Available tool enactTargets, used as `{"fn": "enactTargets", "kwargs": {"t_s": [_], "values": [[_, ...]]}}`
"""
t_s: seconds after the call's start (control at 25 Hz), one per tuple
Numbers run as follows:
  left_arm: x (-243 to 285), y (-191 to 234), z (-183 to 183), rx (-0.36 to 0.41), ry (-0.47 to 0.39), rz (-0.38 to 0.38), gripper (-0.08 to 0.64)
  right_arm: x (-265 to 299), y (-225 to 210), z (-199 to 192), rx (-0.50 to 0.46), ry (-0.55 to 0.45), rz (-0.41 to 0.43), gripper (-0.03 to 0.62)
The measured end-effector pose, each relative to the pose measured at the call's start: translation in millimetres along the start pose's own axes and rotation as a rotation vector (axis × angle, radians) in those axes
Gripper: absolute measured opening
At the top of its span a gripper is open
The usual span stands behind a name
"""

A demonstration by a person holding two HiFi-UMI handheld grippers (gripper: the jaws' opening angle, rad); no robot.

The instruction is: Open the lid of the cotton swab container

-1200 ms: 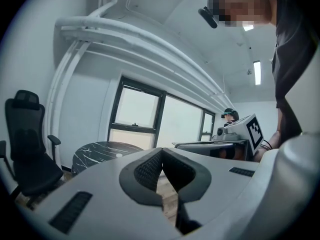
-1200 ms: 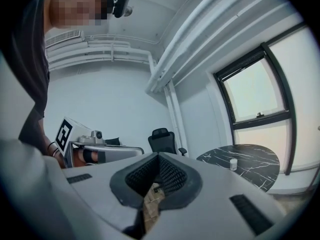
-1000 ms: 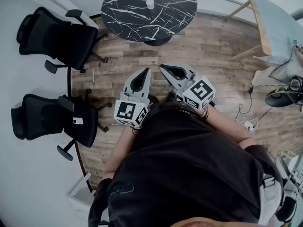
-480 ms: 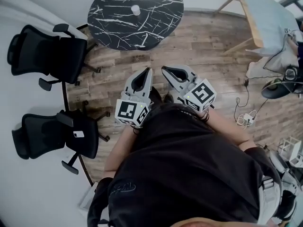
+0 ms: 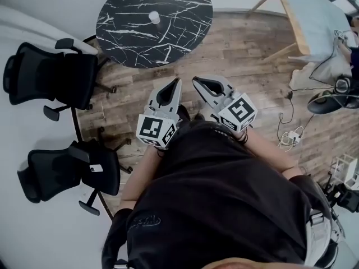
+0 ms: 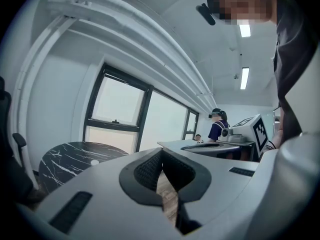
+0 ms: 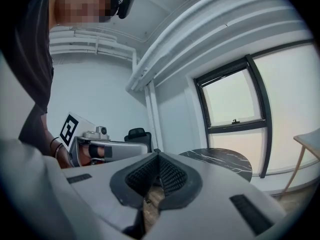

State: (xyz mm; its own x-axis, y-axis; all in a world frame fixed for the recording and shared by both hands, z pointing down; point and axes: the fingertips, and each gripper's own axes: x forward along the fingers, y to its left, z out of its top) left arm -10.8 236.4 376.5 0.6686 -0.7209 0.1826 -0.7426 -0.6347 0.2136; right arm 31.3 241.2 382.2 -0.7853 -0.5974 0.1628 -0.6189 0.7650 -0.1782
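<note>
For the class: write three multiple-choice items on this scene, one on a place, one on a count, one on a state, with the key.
1. The small white container stands on: A the round marble table; B a shelf; C a sofa.
2. Black office chairs in the head view: A one; B two; C four.
3. The left gripper and right gripper are: A both open; B both shut, empty; C gripping the container.
Key: A, it sits on the tabletop; B, both stand at left; B, the jaws meet with nothing between.
</note>
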Motion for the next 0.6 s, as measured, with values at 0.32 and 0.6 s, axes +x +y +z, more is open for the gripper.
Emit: {"fn": "enactTargets", "kwargs": {"t_s": [0.32,0.6], "values": [[36.0,46.6,19.2,0.023,0.008,-0.032,0.014,44.6,-36.3,14.9,-0.002,-0.018,-0.029,0.023],[56.1,93.4,44.3,0.039,0.012,-0.056,0.014,88.8,-57.1,38.9,-0.011,-0.02,-0.061,0.023]]}}
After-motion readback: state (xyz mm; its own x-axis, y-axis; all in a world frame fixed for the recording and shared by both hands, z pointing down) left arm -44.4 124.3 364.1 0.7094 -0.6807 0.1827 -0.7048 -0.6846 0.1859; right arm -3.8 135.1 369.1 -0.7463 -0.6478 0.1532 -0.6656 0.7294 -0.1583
